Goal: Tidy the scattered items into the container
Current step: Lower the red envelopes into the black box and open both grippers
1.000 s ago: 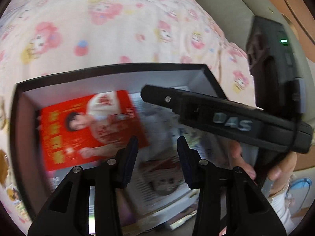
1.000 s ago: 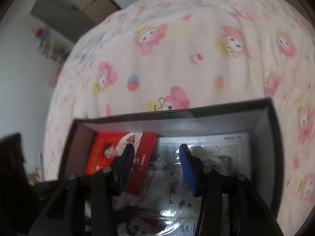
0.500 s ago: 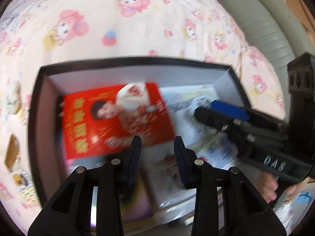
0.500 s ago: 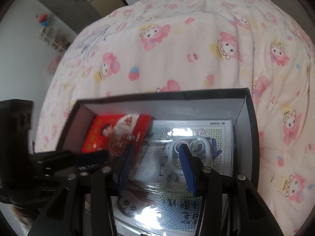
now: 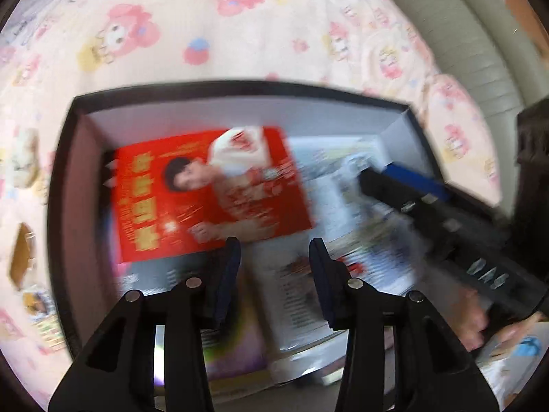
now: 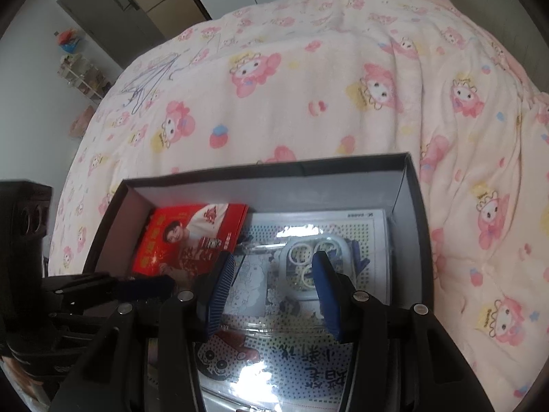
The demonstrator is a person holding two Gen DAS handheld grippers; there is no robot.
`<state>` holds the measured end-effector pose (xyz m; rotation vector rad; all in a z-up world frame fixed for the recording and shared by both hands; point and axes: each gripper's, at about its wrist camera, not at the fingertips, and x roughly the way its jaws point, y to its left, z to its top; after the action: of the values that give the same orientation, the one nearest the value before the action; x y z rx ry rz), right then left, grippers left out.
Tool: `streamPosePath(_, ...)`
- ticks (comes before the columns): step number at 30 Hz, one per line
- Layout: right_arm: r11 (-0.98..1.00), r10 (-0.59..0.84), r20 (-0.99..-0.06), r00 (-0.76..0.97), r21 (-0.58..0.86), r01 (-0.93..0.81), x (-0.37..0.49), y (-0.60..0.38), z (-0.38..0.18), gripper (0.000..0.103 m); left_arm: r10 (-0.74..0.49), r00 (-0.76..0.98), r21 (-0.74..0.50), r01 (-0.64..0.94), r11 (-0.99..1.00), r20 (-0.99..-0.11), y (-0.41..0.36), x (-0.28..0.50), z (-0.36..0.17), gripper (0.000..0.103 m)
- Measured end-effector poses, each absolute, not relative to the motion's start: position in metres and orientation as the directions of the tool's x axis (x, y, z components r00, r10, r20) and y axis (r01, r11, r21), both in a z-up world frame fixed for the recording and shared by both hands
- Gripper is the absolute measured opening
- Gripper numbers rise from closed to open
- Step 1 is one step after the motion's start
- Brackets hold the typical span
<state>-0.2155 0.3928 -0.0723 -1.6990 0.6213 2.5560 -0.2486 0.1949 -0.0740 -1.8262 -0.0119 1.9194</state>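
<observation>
One box point(image 6: 417, 206), one red booklet point(image 6: 192, 233), two empty tongs above

Home bedroom: cartoon-print bedspread point(image 6: 308, 103), wardrobe point(image 6: 113, 10).

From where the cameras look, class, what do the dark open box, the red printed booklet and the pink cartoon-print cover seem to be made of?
Dark open box: probably cardboard; thin, flat matt walls with crisp folded corners.
Red printed booklet: likely coated paper or card; flat, colour-printed, slight sheen.
Pink cartoon-print cover: soft fleece-like fabric; fuzzy matt surface lying in folds.
</observation>
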Motion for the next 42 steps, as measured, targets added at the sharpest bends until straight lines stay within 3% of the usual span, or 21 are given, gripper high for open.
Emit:
streamPosePath(10,-0.914,-0.202,-0.884,-0.422,0.325,-0.244,-0.213,0.392,-0.074,0.044,0.525,0.117,-0.536,-0.264,-0.802,-0.843,0.201,-0.260,-0.086,0.040)
streamPosePath(19,-0.908,-0.220,-0.874,-0.434,0.346,-0.237,-0.210,0.394,-0.074,0.044,0.563,0.125,-0.573,-0.277,-0.771,-0.817,0.184,-0.248,-0.074,0.040)
streamPosePath(24,-0.907,-0.230,-0.877,-0.422,0.351,-0.233,-0.212,0.393,-0.076,0.044,0.470,0.107,-0.476,-0.349,-0.807,-0.876,0.213,-0.244,-0.079,0.033)
streamPosePath(30,-0.896,-0.238,-0.873,-0.426,0.367,-0.251,-0.210,0.399,-0.079,0.044,0.420,0.071,-0.419,-0.328,-0.847,-0.905,0.216,-0.258,-0.082,0.029)
streamPosePath(36,-0.900,-0.243,-0.878,-0.412,0.362,-0.242,-0.212,0.396,-0.082,0.044,0.512,0.057,-0.505,-0.291,-0.813,-0.857,0.190,-0.242,-0.074,0.029)
streamPosePath(42,-0.934,-0.170,-0.851,-0.496,0.299,-0.194,-0.195,0.380,-0.051,0.044,0.472,-0.184,-0.383,-0.372,-0.846,-0.862,0.154,-0.202,-0.020,0.038)
